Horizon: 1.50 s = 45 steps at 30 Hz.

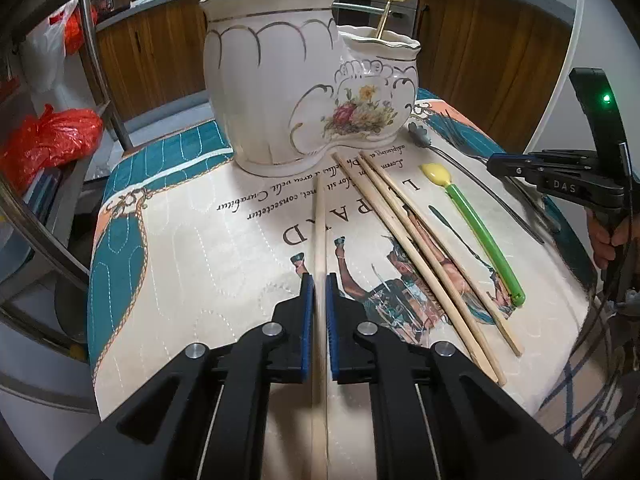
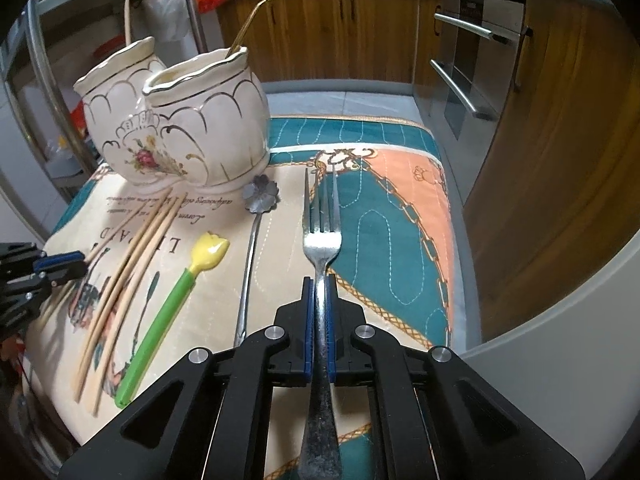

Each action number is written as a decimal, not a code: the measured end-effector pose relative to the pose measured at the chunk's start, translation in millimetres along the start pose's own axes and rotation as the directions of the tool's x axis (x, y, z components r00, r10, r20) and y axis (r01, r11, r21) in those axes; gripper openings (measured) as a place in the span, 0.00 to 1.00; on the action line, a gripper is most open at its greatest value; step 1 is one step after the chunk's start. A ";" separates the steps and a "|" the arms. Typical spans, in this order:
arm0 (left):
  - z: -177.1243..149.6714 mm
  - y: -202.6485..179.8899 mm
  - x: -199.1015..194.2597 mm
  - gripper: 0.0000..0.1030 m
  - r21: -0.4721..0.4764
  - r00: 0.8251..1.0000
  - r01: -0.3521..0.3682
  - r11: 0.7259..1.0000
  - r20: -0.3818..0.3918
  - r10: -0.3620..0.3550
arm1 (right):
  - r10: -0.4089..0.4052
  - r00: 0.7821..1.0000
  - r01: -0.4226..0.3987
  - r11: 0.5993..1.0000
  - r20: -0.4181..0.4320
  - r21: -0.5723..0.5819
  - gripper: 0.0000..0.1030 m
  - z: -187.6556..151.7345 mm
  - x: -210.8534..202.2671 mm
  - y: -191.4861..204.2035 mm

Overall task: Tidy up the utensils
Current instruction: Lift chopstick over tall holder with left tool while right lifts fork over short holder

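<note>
On the quilted mat, silver fork near its edge.

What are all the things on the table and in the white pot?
White double ceramic holder with gold trim and flowers: one, at the mat's far end.
Gold metal fork: one, standing in the smaller compartment.
Wooden chopstick: one, in the left gripper.
Loose wooden chopsticks: two, lying on the mat.
Green-handled yellow tulip spoon: one, beside them.
Grey flower-headed metal spoon: one, on the mat.
Silver metal fork: one, in the right gripper.
Quilted teal, cream and peach mat: one.
Left gripper: black, blue pads.
Right gripper: same.
</note>
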<state>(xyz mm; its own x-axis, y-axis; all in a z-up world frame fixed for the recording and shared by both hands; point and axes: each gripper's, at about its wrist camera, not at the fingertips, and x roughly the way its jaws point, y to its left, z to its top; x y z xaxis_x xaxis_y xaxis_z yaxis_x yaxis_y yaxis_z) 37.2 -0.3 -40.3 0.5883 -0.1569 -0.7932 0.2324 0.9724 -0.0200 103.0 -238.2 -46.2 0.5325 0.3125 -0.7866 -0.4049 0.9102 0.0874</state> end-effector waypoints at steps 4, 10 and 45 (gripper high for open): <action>-0.8 1.6 -5.6 0.06 0.001 0.999 0.016 1.000 0.034 -0.016 | 0.009 0.998 -0.009 1.000 0.055 -0.009 0.06 -2.3 -12.7 3.2; 2.3 4.1 -18.6 0.06 0.002 0.994 0.038 0.999 0.106 -0.038 | 0.034 0.979 -0.028 0.999 0.201 -0.032 0.06 -4.1 -46.3 10.2; 106.1 46.4 -103.7 0.06 -0.061 0.737 0.158 0.986 0.671 -0.077 | 0.152 0.851 -0.118 0.988 0.503 -0.099 0.06 67.8 -114.7 50.3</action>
<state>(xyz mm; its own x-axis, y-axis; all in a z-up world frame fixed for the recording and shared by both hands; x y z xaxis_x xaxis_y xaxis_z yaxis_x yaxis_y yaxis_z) 69.2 42.8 105.6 0.9358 -0.3061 -0.1751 0.2747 0.9441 -0.1825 71.9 -209.8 89.8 0.7652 0.5413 -0.3485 -0.5368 0.8353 0.1188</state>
